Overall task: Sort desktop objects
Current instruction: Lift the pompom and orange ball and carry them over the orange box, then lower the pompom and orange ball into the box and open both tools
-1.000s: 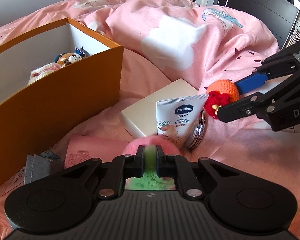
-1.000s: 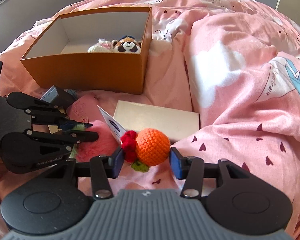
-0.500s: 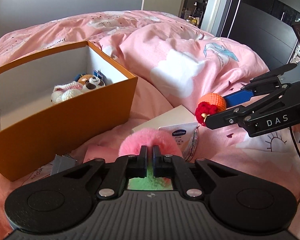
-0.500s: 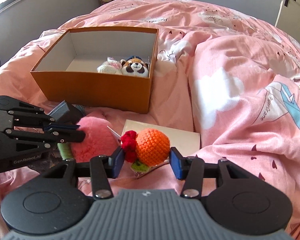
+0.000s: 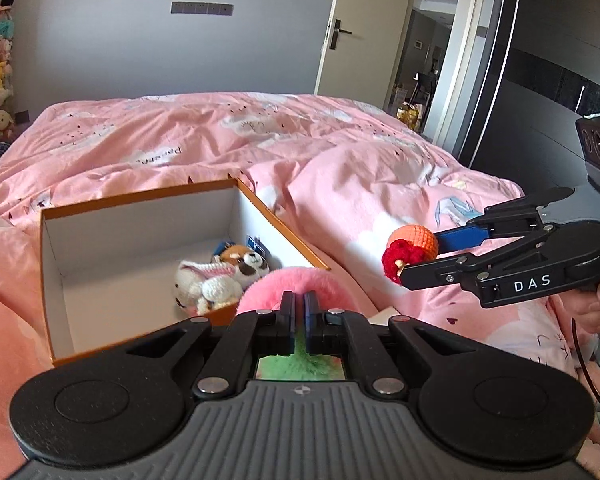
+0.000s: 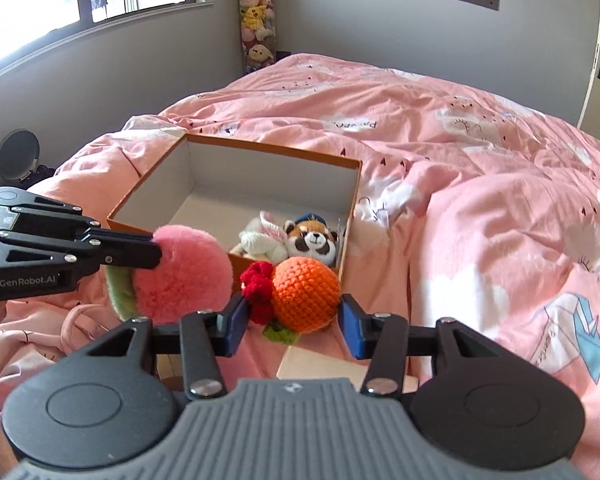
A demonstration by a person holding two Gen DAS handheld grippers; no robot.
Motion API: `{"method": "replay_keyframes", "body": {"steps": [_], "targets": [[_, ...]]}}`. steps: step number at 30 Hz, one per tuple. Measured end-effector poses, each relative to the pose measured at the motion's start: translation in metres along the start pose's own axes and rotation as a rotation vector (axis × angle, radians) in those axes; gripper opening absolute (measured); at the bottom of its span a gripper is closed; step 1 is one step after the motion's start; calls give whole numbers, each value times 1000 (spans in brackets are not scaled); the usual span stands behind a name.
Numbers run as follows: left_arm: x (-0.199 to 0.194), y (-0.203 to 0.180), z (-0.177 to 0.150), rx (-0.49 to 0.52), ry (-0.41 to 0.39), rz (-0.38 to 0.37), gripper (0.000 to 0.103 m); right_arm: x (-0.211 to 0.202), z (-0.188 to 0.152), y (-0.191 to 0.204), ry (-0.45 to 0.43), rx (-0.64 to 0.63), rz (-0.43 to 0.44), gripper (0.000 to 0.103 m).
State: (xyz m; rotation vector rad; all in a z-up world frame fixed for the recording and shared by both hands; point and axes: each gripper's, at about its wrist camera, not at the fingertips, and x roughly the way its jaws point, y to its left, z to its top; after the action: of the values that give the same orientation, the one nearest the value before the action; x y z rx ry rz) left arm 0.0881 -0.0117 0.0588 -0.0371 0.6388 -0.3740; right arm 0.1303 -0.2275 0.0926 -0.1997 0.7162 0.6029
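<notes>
the orange box (image 6: 352, 184) sits open on the pink duvet (image 6: 480, 216), with a panda toy (image 6: 314, 238) and a white knit toy (image 6: 262, 238) in its near right corner. a pale flat box (image 6: 320, 364) lies below the claws. the left gripper (image 5: 296, 300) is pressed together on the pink pompom (image 6: 184, 274), its green stem (image 6: 122, 294) trailing down. the right gripper (image 6: 292, 312) pinches the orange ball (image 6: 305, 296), red flower pointing left. both toys hang just before the box's near wall. since a second ago both have risen off the bed, toward the box.
</notes>
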Motion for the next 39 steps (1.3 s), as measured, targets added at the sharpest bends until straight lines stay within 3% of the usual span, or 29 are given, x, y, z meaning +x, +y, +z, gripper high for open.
{"method": "replay_keyframes", "body": {"steps": [7,11,19,26,29,31,39], "targets": [[-8,24,33,23,-73,87,4,22,34,2,-52,-10,66,51],[-2,41,46,32,-70,138,3,43,47,1,-38,2,105,51],[43,79,41,-4,47,157,0,98,57,-10,48,40,117,51],[75,106,28,-69,142,132,0,127,54,-21,107,55,107,52],[88,121,26,-122,221,87,0,134,54,-25,123,56,109,52],[97,129,24,-152,270,99,1,139,56,-28,135,59,106,52],[136,152,20,-257,405,142,12,150,71,-41,195,74,135,52]]}}
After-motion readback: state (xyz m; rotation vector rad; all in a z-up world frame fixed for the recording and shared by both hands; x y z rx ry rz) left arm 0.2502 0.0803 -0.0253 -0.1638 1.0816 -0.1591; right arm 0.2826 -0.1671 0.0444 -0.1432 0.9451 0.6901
